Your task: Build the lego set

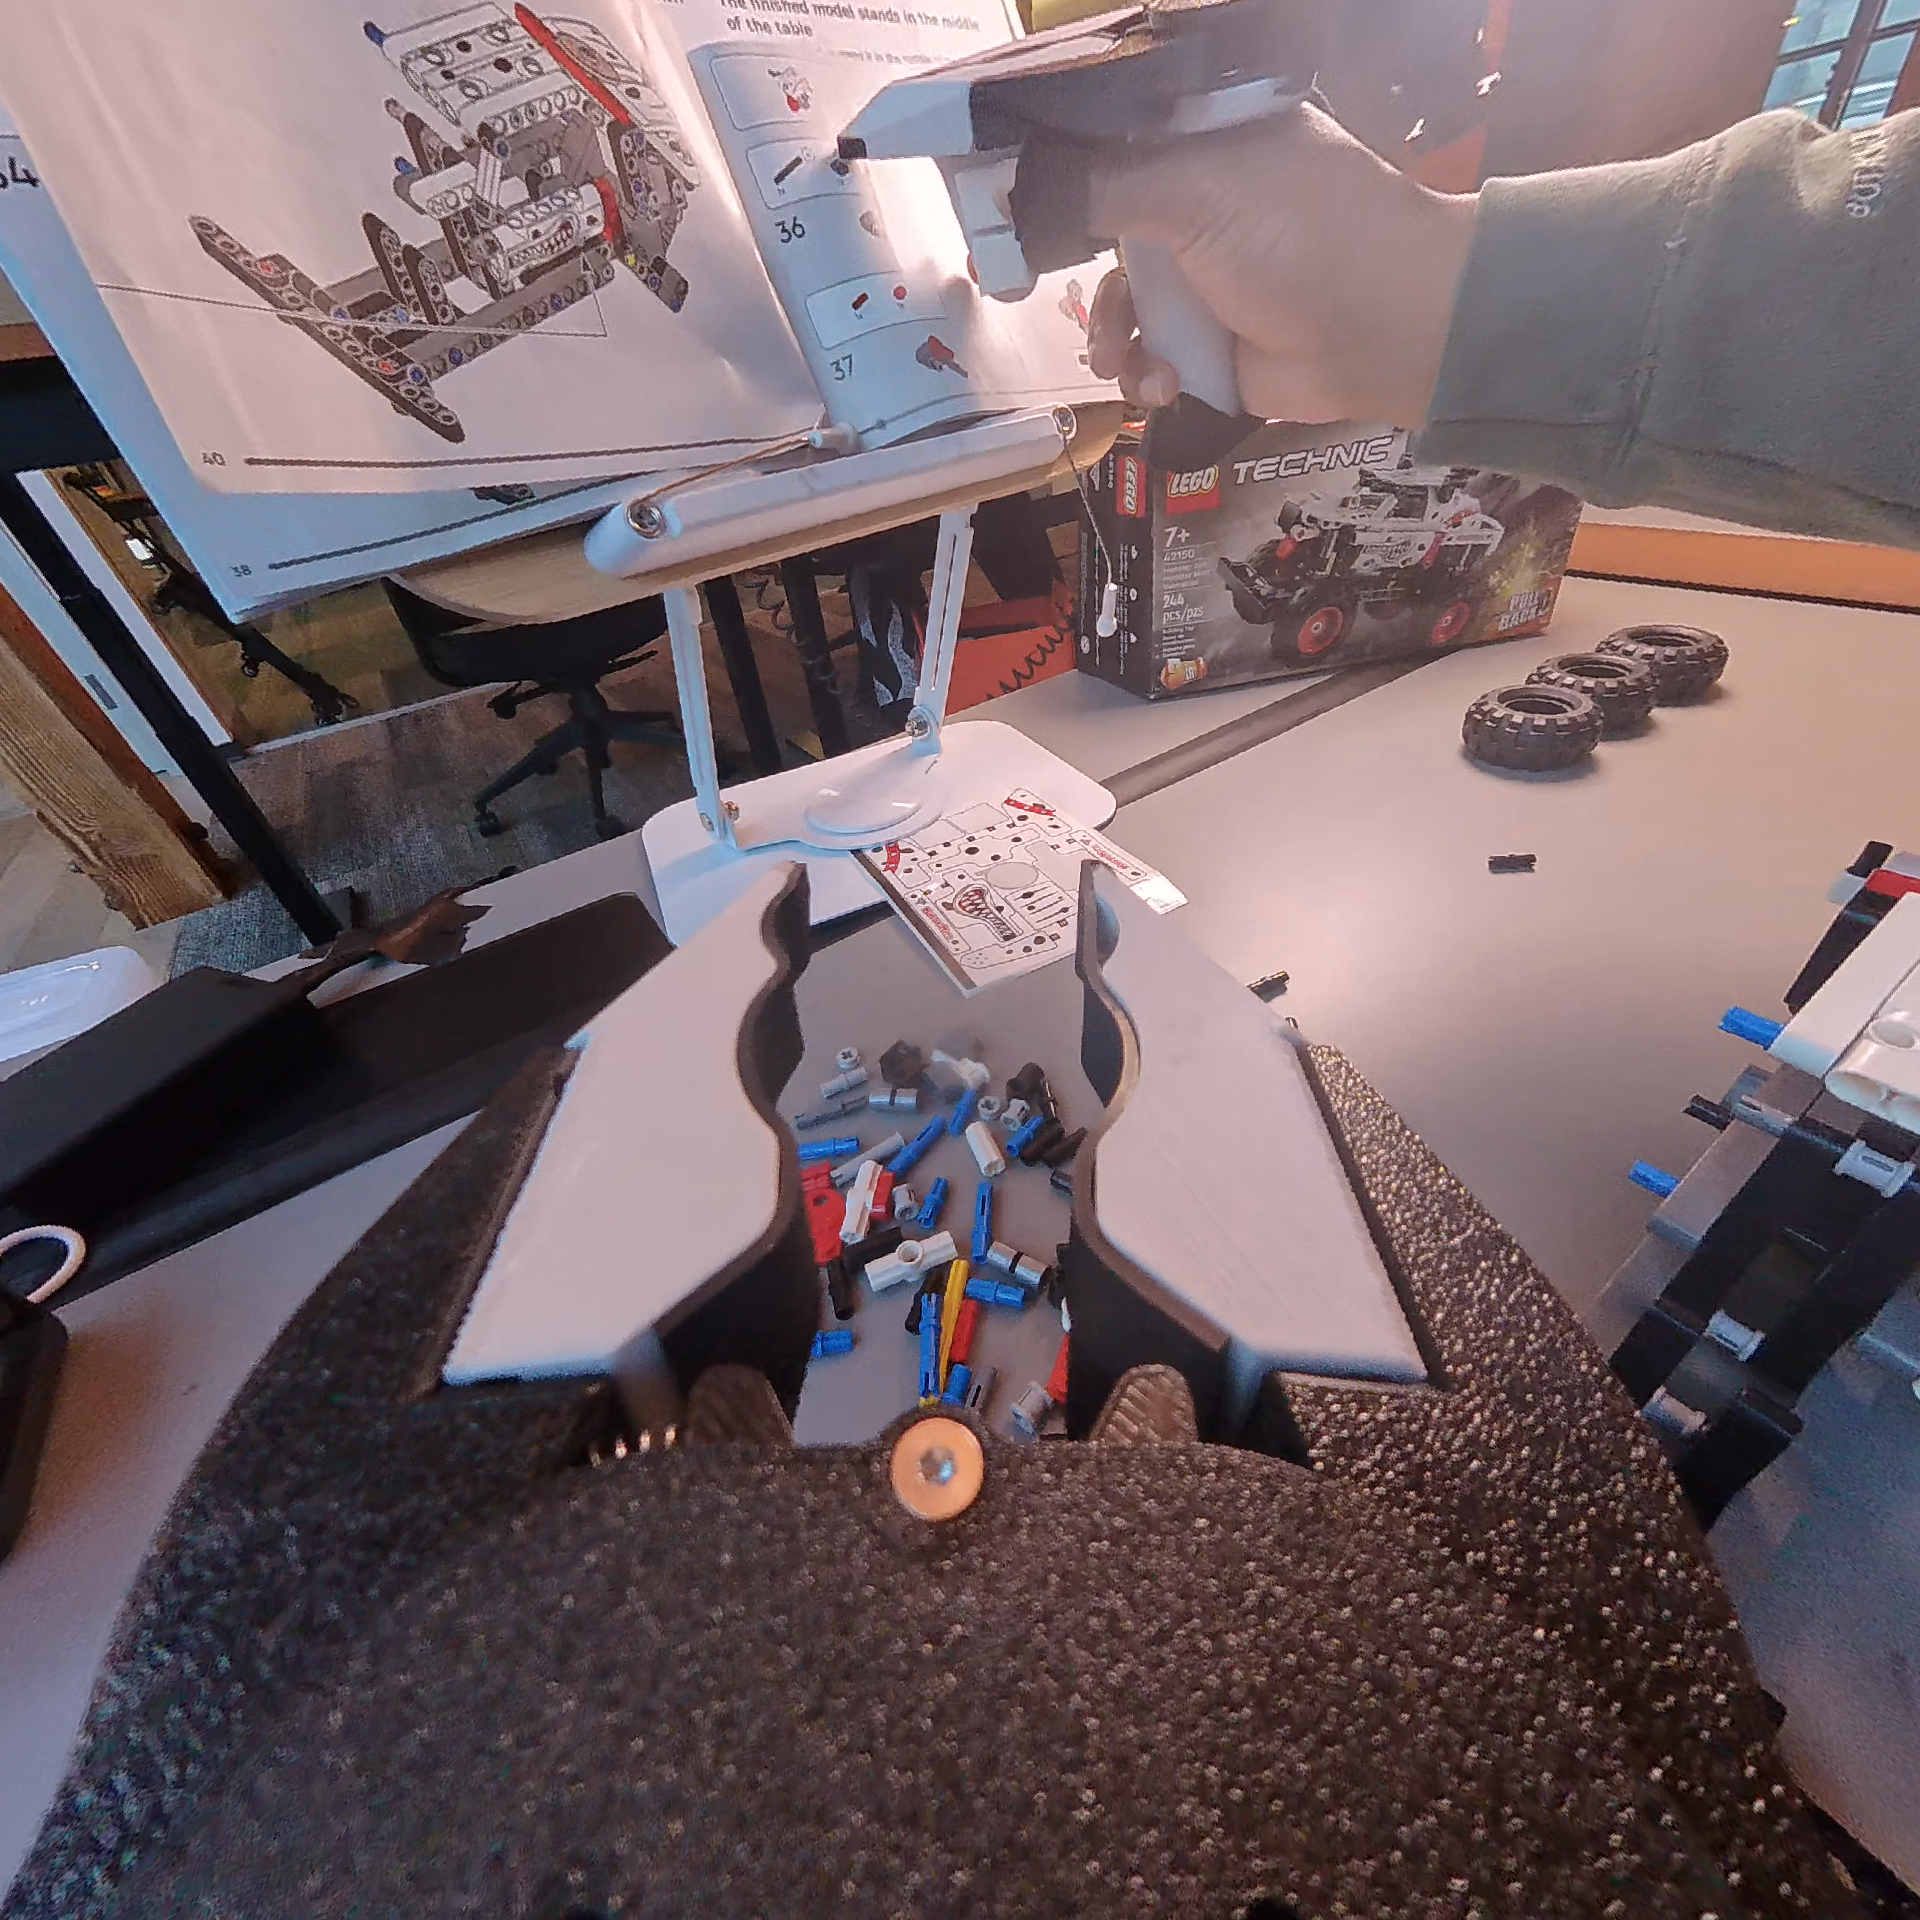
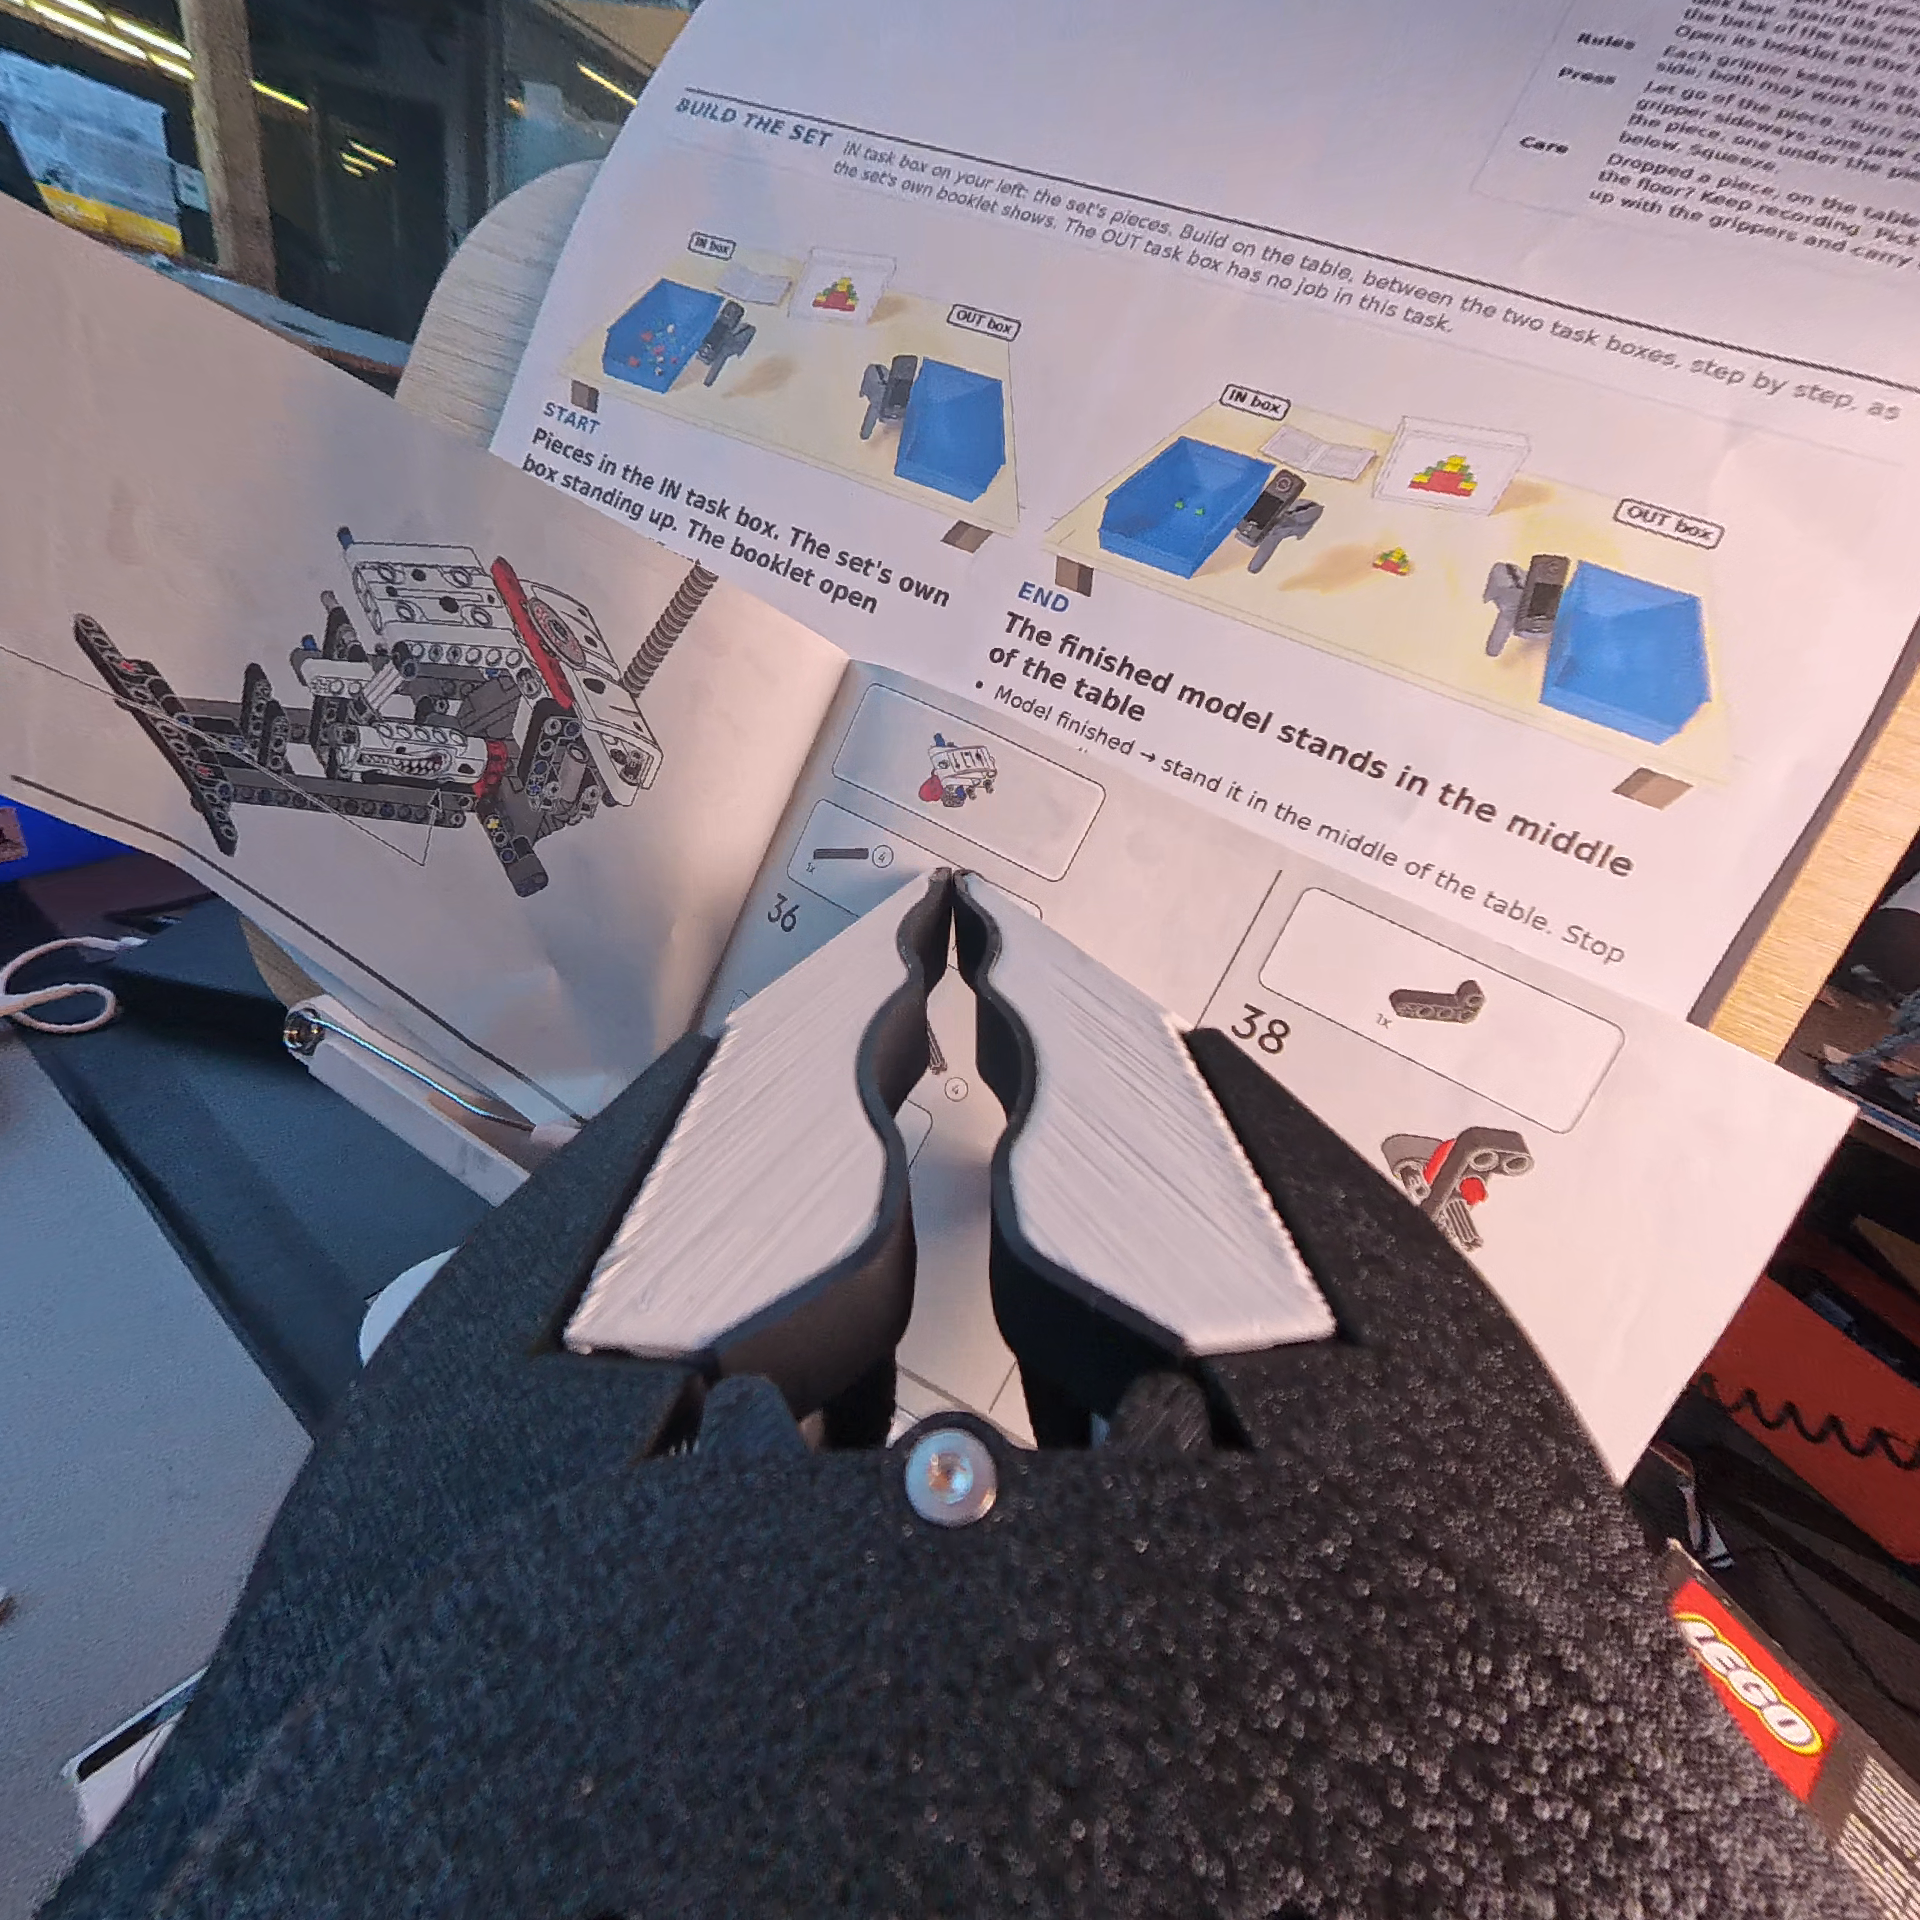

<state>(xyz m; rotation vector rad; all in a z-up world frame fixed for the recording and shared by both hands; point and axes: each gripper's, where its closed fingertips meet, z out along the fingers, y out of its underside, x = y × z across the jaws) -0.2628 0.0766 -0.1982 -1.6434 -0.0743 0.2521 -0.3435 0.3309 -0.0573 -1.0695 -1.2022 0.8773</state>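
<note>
Left hand-held gripper (image 1: 940, 904) wide apart over loose lego pieces (image 1: 930, 1205) on the desk (image 1: 1403, 935). Right hand-held gripper (image 2: 951, 878) pinched closed, tips against the open booklet (image 2: 1039, 831) at 12 o'clock. Partly built model (image 1: 1808, 1164) at 3 o'clock, tires (image 1: 1595, 691) at 2.

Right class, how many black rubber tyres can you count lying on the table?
3, in a short row on the grey table in front of the set's box: near tyre, middle tyre, far tyre. Others may be hidden out of frame.

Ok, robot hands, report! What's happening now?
Left gripper open above loose pieces. Right gripper shut, tips at open booklet. Nothing blocking.
</note>
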